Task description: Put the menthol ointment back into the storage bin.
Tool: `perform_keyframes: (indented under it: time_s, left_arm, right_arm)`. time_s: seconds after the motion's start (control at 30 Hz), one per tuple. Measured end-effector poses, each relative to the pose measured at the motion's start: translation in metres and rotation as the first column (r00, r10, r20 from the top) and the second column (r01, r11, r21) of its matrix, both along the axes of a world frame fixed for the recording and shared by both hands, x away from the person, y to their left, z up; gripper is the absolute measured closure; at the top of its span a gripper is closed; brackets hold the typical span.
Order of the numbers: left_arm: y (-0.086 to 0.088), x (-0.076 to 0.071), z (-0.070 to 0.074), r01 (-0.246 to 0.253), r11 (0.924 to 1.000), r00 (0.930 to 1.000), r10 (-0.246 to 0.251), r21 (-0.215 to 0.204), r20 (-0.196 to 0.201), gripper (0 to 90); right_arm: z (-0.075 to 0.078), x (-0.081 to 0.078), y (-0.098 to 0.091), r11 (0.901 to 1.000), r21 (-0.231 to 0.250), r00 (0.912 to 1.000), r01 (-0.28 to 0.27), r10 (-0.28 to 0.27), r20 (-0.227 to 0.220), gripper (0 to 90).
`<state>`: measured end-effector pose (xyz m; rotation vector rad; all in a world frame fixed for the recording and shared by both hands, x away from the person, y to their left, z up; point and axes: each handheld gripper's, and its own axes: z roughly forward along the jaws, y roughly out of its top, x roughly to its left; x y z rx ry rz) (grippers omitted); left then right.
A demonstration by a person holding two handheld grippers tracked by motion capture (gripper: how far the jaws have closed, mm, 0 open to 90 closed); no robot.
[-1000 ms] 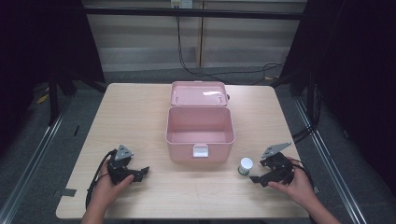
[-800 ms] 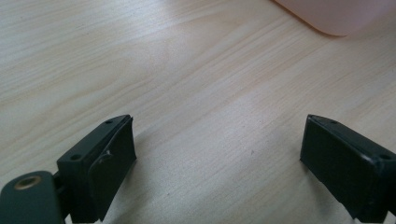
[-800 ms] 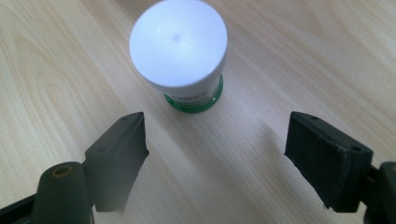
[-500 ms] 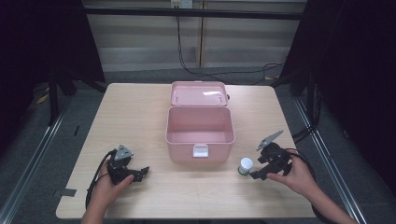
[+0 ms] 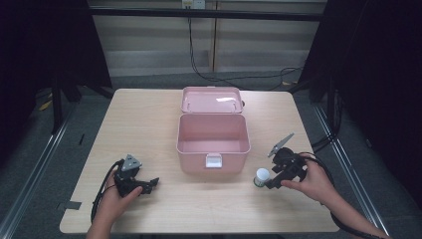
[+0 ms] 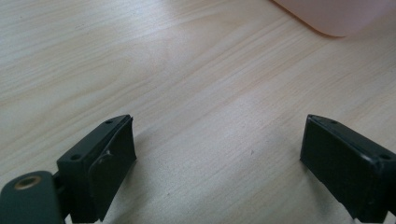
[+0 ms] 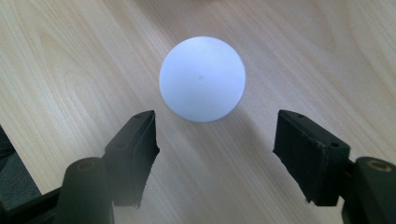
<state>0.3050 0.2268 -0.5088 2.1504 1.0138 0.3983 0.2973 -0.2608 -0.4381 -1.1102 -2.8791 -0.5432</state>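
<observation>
Right gripper has its jaws closing in but still apart, just short of the white jar, itself just right of the pink box, nothing gripped yet.

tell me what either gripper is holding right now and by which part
Nothing is held. The right gripper has been closing, but its fingers stand clear of the white-capped jar. The left gripper is open over bare table.

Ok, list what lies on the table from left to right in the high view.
Left gripper → open pink box → small white-capped container → right gripper, close beside the container.
</observation>
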Motion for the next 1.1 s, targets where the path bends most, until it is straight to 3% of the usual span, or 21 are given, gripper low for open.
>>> perform_keyframes:
  time_s: [0.47,1.1]
  left_arm:
    - [0.000,0.000,0.000,-0.002,1.0000,1.0000,0.002,-0.005,-0.001,9.7]
    - [0.001,0.000,0.000,0.003,1.0000,1.0000,-0.003,-0.001,-0.002,9.7]
  right_arm:
    - [0.006,0.007,0.009,0.9991,-0.037,0.9990,-0.021,0.019,-0.042,35.3]
    - [0.006,0.015,0.025,0.9977,-0.046,0.9984,-0.050,0.049,-0.029,42.0]
